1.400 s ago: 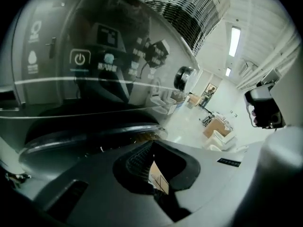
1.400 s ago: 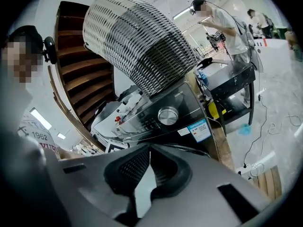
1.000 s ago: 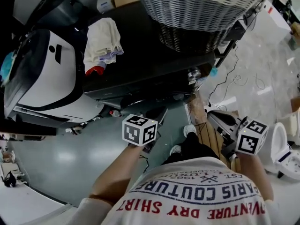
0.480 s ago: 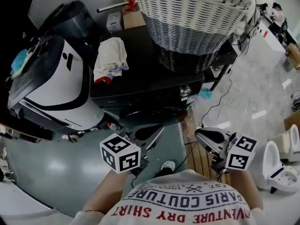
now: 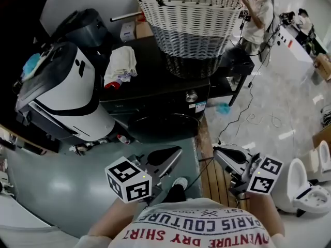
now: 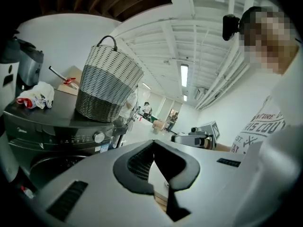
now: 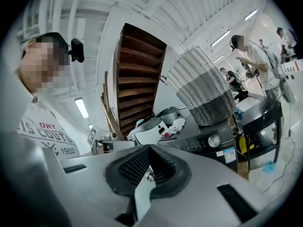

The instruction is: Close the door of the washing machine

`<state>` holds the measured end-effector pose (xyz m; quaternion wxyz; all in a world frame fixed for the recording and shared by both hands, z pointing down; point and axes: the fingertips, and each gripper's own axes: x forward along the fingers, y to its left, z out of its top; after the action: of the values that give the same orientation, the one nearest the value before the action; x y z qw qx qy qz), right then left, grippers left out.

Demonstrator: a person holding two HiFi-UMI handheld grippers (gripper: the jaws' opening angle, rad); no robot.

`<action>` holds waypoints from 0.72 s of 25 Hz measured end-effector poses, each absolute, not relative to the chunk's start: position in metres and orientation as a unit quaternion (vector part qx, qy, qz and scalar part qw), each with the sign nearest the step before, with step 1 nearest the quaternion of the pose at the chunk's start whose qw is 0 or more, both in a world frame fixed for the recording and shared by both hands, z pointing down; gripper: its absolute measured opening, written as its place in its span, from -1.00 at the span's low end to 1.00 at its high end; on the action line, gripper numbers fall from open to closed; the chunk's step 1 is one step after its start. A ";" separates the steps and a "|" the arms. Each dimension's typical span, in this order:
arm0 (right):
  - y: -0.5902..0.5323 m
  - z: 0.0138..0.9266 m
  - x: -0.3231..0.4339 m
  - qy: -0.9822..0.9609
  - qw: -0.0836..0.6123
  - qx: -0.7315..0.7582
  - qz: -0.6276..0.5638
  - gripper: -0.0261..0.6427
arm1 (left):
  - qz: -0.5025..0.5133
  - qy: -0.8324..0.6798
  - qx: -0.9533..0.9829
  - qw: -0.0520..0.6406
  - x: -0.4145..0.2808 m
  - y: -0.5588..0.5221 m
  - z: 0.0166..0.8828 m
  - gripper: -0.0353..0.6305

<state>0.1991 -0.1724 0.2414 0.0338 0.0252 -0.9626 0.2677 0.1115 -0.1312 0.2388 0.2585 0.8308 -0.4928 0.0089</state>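
Note:
The black washing machine [image 5: 155, 94] stands ahead of me, its control knob [image 5: 192, 95] facing me. Its round dark door [image 5: 163, 125] looks pressed flat against the front; the left gripper view shows it at the lower left as a door [image 6: 45, 167]. My left gripper [image 5: 175, 153] hovers just below the door, apart from it, jaws shut on nothing. My right gripper [image 5: 218, 151] hangs to the right of the machine over the floor, also shut and empty. The left gripper [image 6: 154, 143] and right gripper [image 7: 150, 148] both show their tips meeting.
A large wicker basket [image 5: 191, 25] and a crumpled cloth [image 5: 120, 63] sit on top of the machine. A white and black appliance [image 5: 67, 87] stands to its left. A person [image 5: 256, 14] stands behind at the right. Cables and a white fixture [image 5: 305, 185] lie on the right floor.
The view has pulled back from the machine, which now sits higher and smaller. Both grippers have dropped lower in view and come away from the machine's front.

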 end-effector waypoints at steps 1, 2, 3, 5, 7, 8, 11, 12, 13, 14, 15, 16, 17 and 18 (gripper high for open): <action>-0.167 0.239 0.204 -0.964 0.033 0.024 0.262 -0.86 | 0.005 -0.493 0.831 0.257 0.117 -0.126 0.235 -0.82; -0.160 0.235 0.208 -0.965 0.030 0.020 0.259 -0.86 | 0.000 -0.493 0.831 0.255 0.121 -0.120 0.231 -0.82; -0.154 0.232 0.211 -0.966 0.028 0.016 0.255 -0.86 | -0.007 -0.494 0.832 0.254 0.125 -0.115 0.226 -0.82; -0.144 0.227 0.216 -0.970 0.026 0.012 0.243 -0.86 | -0.020 -0.495 0.832 0.248 0.131 -0.105 0.217 -0.82; -0.138 0.224 0.220 -0.971 0.022 0.011 0.237 -0.86 | -0.022 -0.497 0.833 0.243 0.136 -0.096 0.215 -0.82; -0.136 0.224 0.221 -0.971 0.019 0.011 0.239 -0.86 | -0.019 -0.499 0.832 0.243 0.137 -0.091 0.217 -0.82; -0.128 0.230 0.224 -0.969 0.021 0.008 0.247 -0.86 | -0.013 -0.501 0.828 0.253 0.141 -0.080 0.228 -0.82; -0.125 0.233 0.224 -0.969 0.024 0.008 0.247 -0.86 | -0.013 -0.503 0.826 0.256 0.140 -0.076 0.231 -0.82; -0.123 0.235 0.224 -0.969 0.028 0.009 0.246 -0.86 | -0.015 -0.505 0.823 0.260 0.139 -0.074 0.233 -0.82; -0.121 0.236 0.224 -0.969 0.030 0.009 0.246 -0.86 | -0.019 -0.508 0.820 0.264 0.138 -0.072 0.235 -0.82; -0.119 0.237 0.224 -0.969 0.032 0.009 0.246 -0.86 | -0.023 -0.511 0.816 0.269 0.137 -0.070 0.237 -0.82; -0.118 0.238 0.223 -0.969 0.033 0.008 0.246 -0.86 | -0.027 -0.513 0.813 0.273 0.136 -0.068 0.238 -0.82; -0.116 0.238 0.223 -0.969 0.033 0.008 0.246 -0.86 | -0.030 -0.514 0.812 0.275 0.135 -0.067 0.240 -0.82; -0.114 0.238 0.223 -0.969 0.033 0.007 0.246 -0.86 | -0.030 -0.516 0.811 0.274 0.135 -0.065 0.240 -0.82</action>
<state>0.2228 -0.1140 0.2384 0.0328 0.0070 -0.9688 0.2455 0.1351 -0.0653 0.2400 0.2742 0.8110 -0.5159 -0.0305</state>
